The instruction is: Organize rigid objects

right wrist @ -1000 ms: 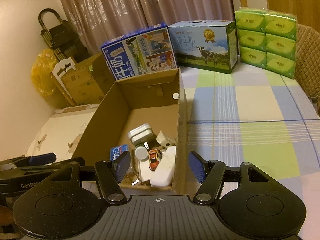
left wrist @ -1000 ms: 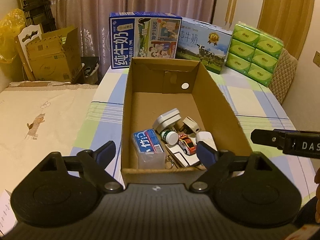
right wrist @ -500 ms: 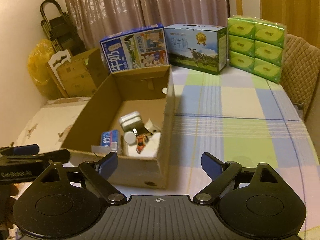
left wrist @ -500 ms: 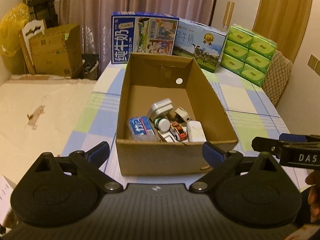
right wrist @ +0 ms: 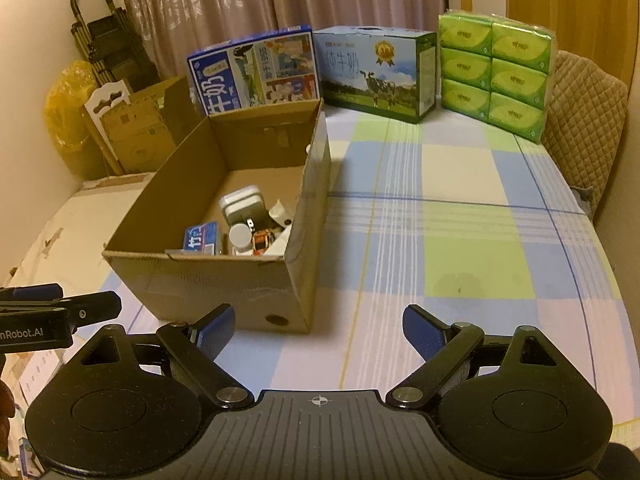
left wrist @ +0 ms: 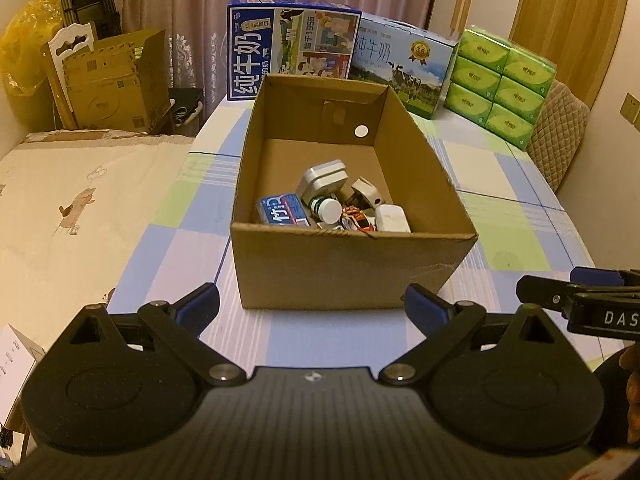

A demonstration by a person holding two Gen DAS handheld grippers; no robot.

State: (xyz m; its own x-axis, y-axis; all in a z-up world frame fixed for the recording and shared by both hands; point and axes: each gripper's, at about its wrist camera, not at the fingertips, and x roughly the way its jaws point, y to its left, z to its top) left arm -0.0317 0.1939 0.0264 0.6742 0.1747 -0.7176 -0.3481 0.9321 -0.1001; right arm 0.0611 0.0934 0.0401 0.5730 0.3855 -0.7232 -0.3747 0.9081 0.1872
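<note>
Both tools share one build: the left gripper [left wrist: 312,306] and the right gripper [right wrist: 318,326] each have a ribbed black body with a small crosshair mark, two round black discs, silver pivot screws and blue-padded fingers [left wrist: 418,304]. White lettering marks their side bars, reading "DAS" and "nRobot.AI".

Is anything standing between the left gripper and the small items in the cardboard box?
Yes. The cardboard box's near wall rises between the open, empty left gripper and the small items piled just behind it. Nothing covers the box top.
</note>
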